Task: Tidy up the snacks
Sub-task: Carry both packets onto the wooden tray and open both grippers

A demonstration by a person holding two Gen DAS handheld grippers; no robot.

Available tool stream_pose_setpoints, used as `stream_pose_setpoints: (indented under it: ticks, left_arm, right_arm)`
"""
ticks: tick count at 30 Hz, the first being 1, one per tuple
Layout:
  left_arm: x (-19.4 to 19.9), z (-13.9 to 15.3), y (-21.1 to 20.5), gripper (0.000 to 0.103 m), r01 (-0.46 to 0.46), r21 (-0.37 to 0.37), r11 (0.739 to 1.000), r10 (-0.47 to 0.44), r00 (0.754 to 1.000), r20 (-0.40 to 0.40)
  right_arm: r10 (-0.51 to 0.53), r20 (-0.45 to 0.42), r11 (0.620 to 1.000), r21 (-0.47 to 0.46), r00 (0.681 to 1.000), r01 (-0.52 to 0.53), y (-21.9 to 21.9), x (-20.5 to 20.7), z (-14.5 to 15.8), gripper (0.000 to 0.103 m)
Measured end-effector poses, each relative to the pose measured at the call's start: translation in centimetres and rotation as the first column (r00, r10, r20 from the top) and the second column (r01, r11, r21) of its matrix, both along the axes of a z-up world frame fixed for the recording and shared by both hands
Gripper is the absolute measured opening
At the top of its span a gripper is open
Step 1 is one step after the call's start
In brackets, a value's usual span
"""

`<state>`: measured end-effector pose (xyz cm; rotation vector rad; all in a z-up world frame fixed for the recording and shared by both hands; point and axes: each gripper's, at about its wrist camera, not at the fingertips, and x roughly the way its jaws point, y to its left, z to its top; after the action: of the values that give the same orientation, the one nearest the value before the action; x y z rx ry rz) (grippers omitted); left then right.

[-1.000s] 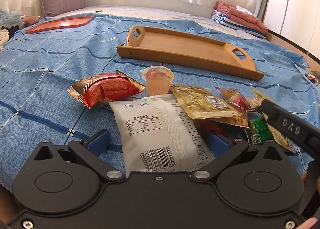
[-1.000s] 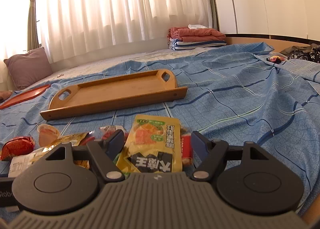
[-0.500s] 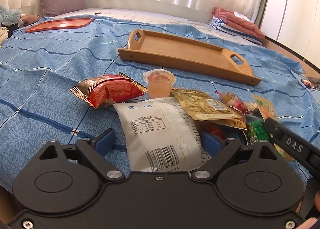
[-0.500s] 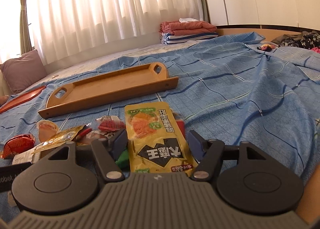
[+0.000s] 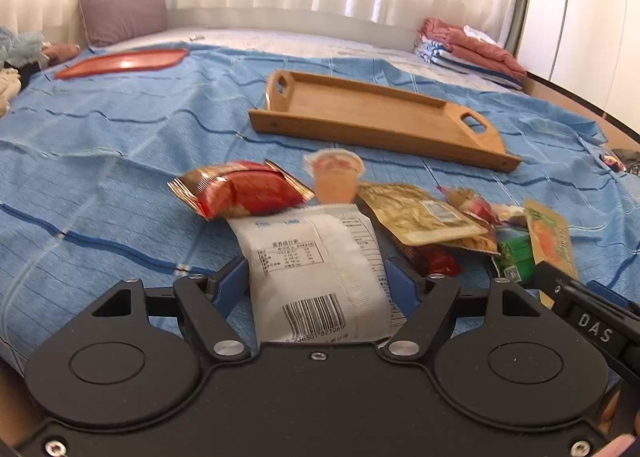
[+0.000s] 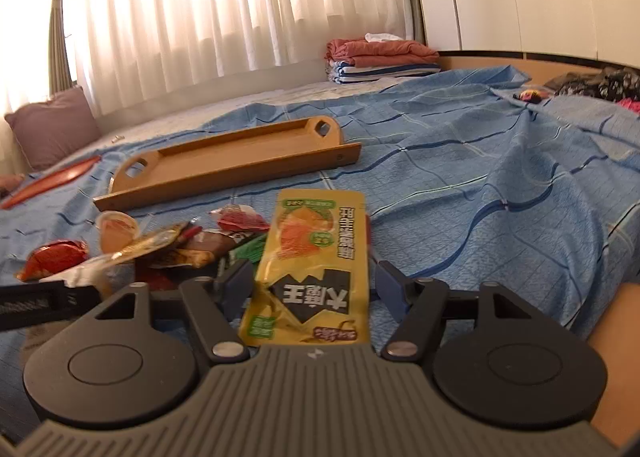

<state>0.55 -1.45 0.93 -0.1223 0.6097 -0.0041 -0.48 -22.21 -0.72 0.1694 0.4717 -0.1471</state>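
A white snack packet point(image 5: 316, 257) with a barcode lies on the blue bedspread between the fingers of my left gripper point(image 5: 316, 273). Its jaws are closing and both blue pads touch the packet's edges. In the right wrist view a yellow snack packet point(image 6: 316, 249) sits between the fingers of my right gripper point(image 6: 314, 277). Those jaws are opening, with a small gap at the right pad. Behind lie a red packet point(image 5: 240, 189), a jelly cup point(image 5: 334, 177), a gold packet point(image 5: 416, 213) and a green packet point(image 5: 516, 257). A bare wooden tray point(image 5: 372, 113) lies further back.
A flat red tray point(image 5: 120, 61) and a purple pillow point(image 5: 120, 5) are at the far left. Folded clothes point(image 5: 468, 45) are stacked at the far right by the curtain. The bedspread point(image 6: 500, 185) lies wrinkled to the right. Dark clothing point(image 6: 600, 81) lies at the far right edge.
The left jaws have narrowed onto the white packet's edges. The right jaws closed on the yellow packet, then widened a little, and the view drew back from the pile.
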Motion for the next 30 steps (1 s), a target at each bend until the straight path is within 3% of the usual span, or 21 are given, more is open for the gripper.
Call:
stream_pose_setpoints:
  ticks: [7,9,11,17,21,30]
  left_arm:
    - [0.4,-0.1,0.6,0.082,-0.018,-0.038,0.999,0.017,0.999,-0.029]
    - [0.7,-0.5,0.6,0.081,-0.018,-0.059,0.998,0.015,0.999,-0.045]
    - [0.8,-0.5,0.1,0.071,0.001,-0.034,0.999,-0.002,0.999,-0.032]
    - [0.3,0.4,-0.9,0.070,0.098,-0.032,0.995,-0.098,0.995,-0.004]
    - [-0.5,1.7,-1.7,0.070,0.131,0.016,0.991,-0.132,0.990,0.043]
    - [0.6,4.9,-1.3,0.070,0.171,0.004,0.985,-0.170,0.979,0.112]
  right_arm:
    - [0.002,-0.028,0.999,0.035,1.000,-0.001,-0.6,1.4,-0.3,0.082]
    - [0.008,-0.037,0.999,0.048,0.999,-0.007,-0.6,1.3,-0.4,0.070]
    - [0.016,-0.035,0.999,0.045,0.999,-0.014,-0.3,0.9,-0.4,0.067]
    - [0.043,-0.016,0.998,0.053,0.999,-0.042,0.0,-0.1,0.1,0.067]
    - [0.044,0.008,0.997,0.059,0.999,-0.045,-0.1,-0.5,1.0,0.067]
    - [0.083,0.080,0.995,0.052,0.993,-0.087,-0.8,0.3,3.6,0.067]
